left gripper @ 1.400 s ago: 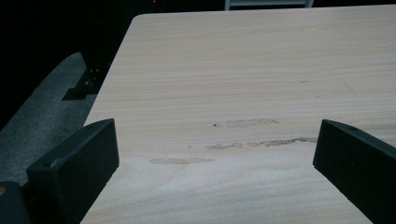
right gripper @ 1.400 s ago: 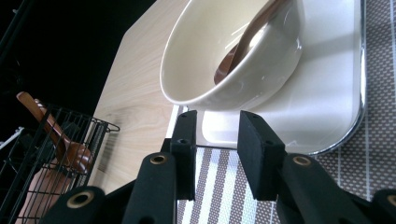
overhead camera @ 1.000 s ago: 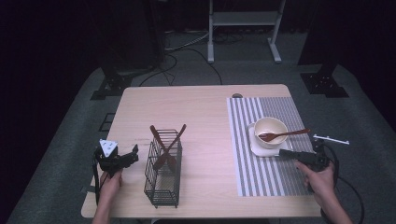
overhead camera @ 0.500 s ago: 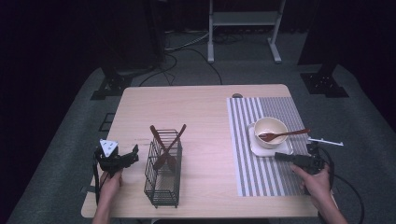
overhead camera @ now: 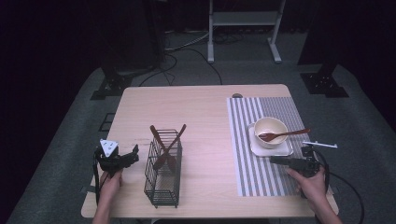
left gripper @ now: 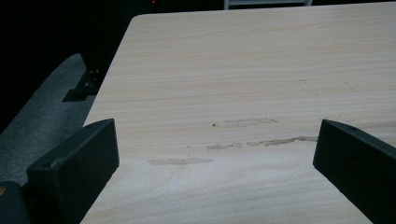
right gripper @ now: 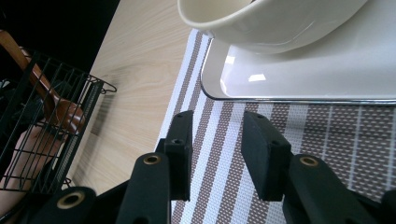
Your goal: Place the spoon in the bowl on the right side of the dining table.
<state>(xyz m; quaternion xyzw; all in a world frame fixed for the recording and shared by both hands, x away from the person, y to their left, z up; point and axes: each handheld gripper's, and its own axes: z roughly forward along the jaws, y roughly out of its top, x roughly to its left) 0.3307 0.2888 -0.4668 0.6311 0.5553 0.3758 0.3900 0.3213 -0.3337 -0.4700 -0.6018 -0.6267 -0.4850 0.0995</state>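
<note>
In the right gripper view, the bowl (right gripper: 275,21) is cut off by the top edge, so its inside and rim cannot be seen. The plate (right gripper: 327,74) under it runs off the right edge. The wire basket (right gripper: 42,126) is cut by the left edge, and the wooden utensils (right gripper: 60,109) inside are partly hidden behind its wires. In the left gripper view, the table (left gripper: 243,93) runs past the right and bottom edges. In the high view, the person's forearms are cut off at the bottom edge.
</note>
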